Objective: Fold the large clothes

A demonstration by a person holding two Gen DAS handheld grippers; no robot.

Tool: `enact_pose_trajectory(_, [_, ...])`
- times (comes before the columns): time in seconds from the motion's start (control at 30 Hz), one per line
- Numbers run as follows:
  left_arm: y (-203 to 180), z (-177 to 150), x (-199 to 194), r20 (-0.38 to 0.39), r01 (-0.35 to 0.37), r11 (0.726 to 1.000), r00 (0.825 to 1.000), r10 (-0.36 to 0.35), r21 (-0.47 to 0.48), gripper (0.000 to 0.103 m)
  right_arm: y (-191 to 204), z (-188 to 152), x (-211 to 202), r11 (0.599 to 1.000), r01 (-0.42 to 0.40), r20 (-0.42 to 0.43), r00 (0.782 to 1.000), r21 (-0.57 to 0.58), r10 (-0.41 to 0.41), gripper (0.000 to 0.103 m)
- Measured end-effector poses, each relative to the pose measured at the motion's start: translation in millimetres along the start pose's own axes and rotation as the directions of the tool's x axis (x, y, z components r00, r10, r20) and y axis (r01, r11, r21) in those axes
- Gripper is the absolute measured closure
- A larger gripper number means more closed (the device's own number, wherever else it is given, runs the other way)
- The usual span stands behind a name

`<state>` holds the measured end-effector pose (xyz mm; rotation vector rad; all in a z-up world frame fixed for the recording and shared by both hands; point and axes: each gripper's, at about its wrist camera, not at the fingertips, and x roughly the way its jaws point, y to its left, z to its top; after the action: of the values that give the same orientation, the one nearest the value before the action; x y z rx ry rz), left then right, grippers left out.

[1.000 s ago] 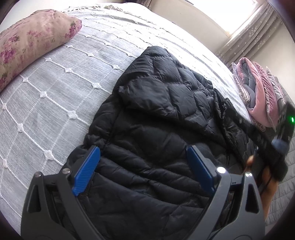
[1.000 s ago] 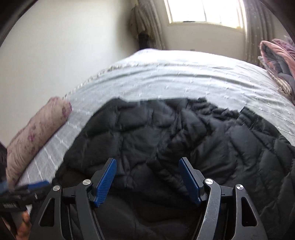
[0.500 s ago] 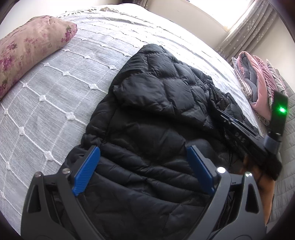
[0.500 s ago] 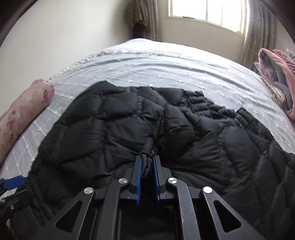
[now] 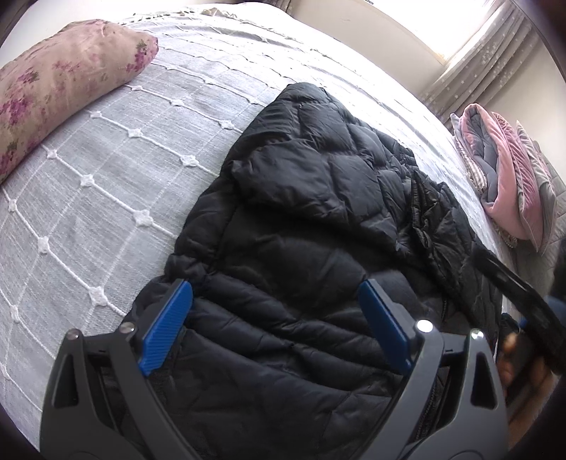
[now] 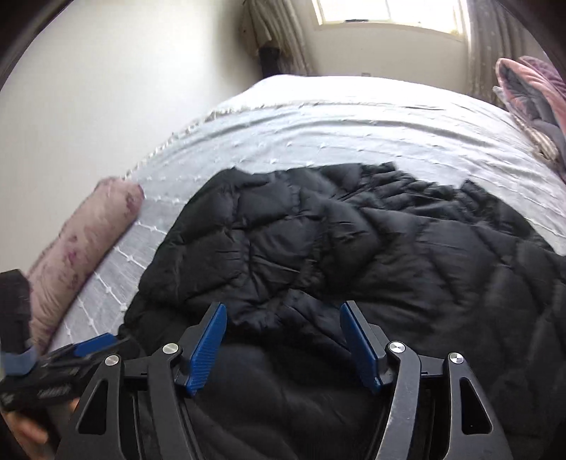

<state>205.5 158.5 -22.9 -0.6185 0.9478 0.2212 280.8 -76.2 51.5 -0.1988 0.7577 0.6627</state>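
A black quilted puffer jacket (image 5: 311, 226) lies spread on the grey bedspread (image 5: 106, 184); it also shows in the right wrist view (image 6: 353, 247). My left gripper (image 5: 276, 308) is open, low over the jacket's near left part, holding nothing. My right gripper (image 6: 283, 325) is open just above the jacket's near edge, holding nothing. The right gripper's body shows at the right edge of the left wrist view (image 5: 523, 304). The left gripper shows at the lower left of the right wrist view (image 6: 70, 354).
A floral pink pillow (image 5: 60, 81) lies at the bed's left side, also in the right wrist view (image 6: 81, 254). A stack of folded pink and grey bedding (image 5: 506, 177) sits at the right. A window with curtains (image 6: 389, 14) is beyond the bed.
My right gripper, shut on a fold of the jacket half a second ago, has opened and let it go. My left gripper stays open over the jacket.
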Motion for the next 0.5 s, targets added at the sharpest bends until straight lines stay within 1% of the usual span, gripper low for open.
enact_pose_trajectory(0.03, [-0.8, -0.2, -1.0, 0.004, 0.0, 1.0, 1.0, 0.0, 0.001, 0.008, -10.3, -3.1, -12.7, 1.0, -0.005, 0.016, 1.0, 0.014, 0.005, 0.035])
enact_pose_trajectory(0.1, [-1.6, -0.6, -1.8, 0.007, -0.004, 1.0, 1.0, 0.004, 0.005, 0.008, -44.9, -10.5, -39.0, 0.998, 0.016, 0.051, 0.999, 0.062, -0.019, 0.035])
enact_pose_trajectory(0.17, [-2.6, -1.1, -1.1, 0.005, -0.003, 1.0, 1.0, 0.003, 0.006, 0.008, -92.2, -20.9, -61.2, 0.985, 0.086, 0.063, 0.993, 0.151, -0.096, 0.035])
enact_pose_trajectory(0.23, [-4.2, -1.4, 0.2, 0.003, -0.003, 1.0, 1.0, 0.003, 0.013, 0.008, -147.7, -30.8, -74.9, 0.944, 0.148, 0.046, 0.985, 0.295, -0.168, 0.036])
enact_pose_trajectory(0.3, [-7.1, -1.6, 1.2, 0.003, -0.008, 1.0, 1.0, 0.008, 0.022, 0.008, -205.3, -49.4, -88.6, 0.875, 0.186, 0.033, 0.974, 0.448, -0.224, 0.036])
enact_pose_trajectory(0.33, [-8.4, -1.7, 1.7, 0.004, -0.011, 1.0, 1.0, 0.011, 0.026, 0.008, -226.2, -57.1, -91.7, 0.851, 0.199, 0.03, 0.969, 0.486, -0.244, 0.036])
enact_pose_trajectory(0.37, [-9.9, -1.9, 2.3, 0.004, -0.014, 0.999, 1.0, 0.014, 0.031, 0.008, -248.2, -67.5, -89.4, 0.825, 0.22, 0.009, 0.965, 0.52, -0.263, 0.036])
enact_pose_trajectory(0.4, [-12.0, -2.0, 3.1, 0.003, -0.016, 0.999, 1.0, 0.016, 0.034, 0.008, -262.2, -75.4, -82.1, 0.81, 0.23, -0.022, 0.966, 0.54, -0.259, 0.037])
enact_pose_trajectory(0.43, [-13.3, -2.4, 4.1, 0.002, -0.017, 0.999, 1.0, 0.017, 0.039, 0.008, -273.4, -84.2, -67.9, 0.802, 0.231, -0.068, 0.97, 0.55, -0.233, 0.037])
enact_pose_trajectory(0.47, [-14.5, -2.9, 5.3, -0.001, -0.02, 0.999, 1.0, 0.02, 0.044, 0.008, -276.7, -90.0, -51.8, 0.812, 0.258, -0.125, 0.966, 0.524, -0.226, 0.037])
enact_pose_trajectory(0.5, [-15.5, -3.1, 6.2, -0.002, -0.025, 0.999, 1.0, 0.025, 0.047, 0.008, -269.1, -89.4, -46.3, 0.84, 0.296, -0.133, 0.955, 0.454, -0.264, 0.037])
